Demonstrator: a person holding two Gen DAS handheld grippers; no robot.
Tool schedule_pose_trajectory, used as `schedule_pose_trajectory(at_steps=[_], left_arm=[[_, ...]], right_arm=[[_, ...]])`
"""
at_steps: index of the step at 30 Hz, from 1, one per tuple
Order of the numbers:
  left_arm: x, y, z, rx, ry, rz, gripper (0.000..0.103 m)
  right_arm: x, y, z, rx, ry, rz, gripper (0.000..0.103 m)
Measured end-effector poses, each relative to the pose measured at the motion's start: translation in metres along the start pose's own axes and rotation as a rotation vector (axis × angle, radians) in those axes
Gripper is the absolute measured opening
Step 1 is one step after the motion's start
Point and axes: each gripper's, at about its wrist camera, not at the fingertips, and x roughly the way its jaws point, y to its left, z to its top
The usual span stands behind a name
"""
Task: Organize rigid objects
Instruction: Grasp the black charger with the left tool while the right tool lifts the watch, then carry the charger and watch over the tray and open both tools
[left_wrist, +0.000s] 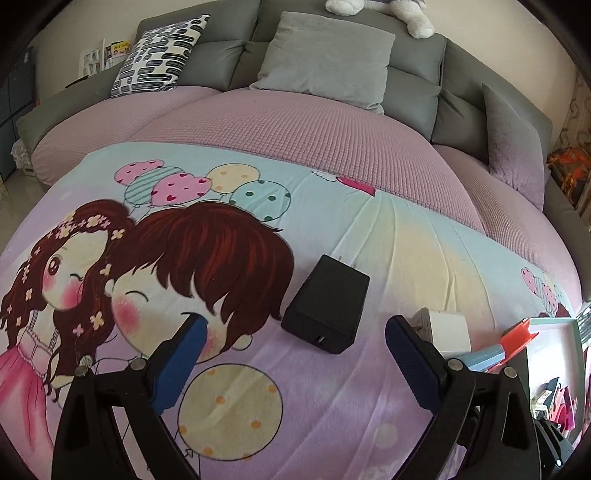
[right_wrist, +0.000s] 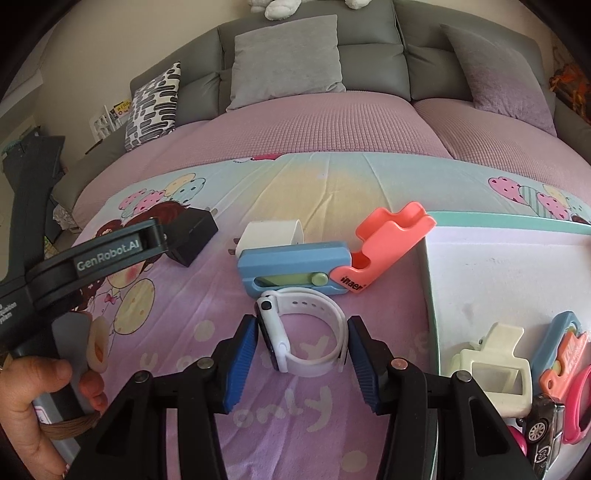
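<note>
A black charger (left_wrist: 327, 304) lies on the cartoon bedsheet just ahead of my open, empty left gripper (left_wrist: 295, 332); it also shows in the right wrist view (right_wrist: 192, 236). A white charger (right_wrist: 271, 234), a blue and coral folding toy knife (right_wrist: 332, 258) and a white smartwatch (right_wrist: 303, 332) lie in front of my right gripper (right_wrist: 303, 343). The right jaws stand on either side of the watch, pads close to or touching it. The white charger (left_wrist: 445, 328) shows behind the left gripper's right finger.
A white tray with a teal rim (right_wrist: 498, 216) lies at the right, holding a cream clip (right_wrist: 495, 369), a blue and orange toy (right_wrist: 561, 354), a toy car (right_wrist: 545, 424) and a pink ring. Grey pillows (right_wrist: 286, 61) and a sofa-like headboard stand behind.
</note>
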Motion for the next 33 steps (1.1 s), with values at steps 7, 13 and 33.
schedule_pose_trajectory(at_steps=[7,13,33], left_arm=[[0.021,-0.013,0.006,0.067,0.040,-0.017,0.059],[0.017,-0.012,0.003,0.065,0.038,-0.041,0.050],[-0.101,-0.099,-0.007,0.121,-0.156,-0.179,0.050]], right_arm=[[-0.002,-0.003,0.001,0.003,-0.002,-0.018,0.052],[-0.008,-0.012,0.003,0.033,-0.005,-0.024,0.052],[-0.091,-0.097,0.014,0.228,-0.144,-0.159,0.052]])
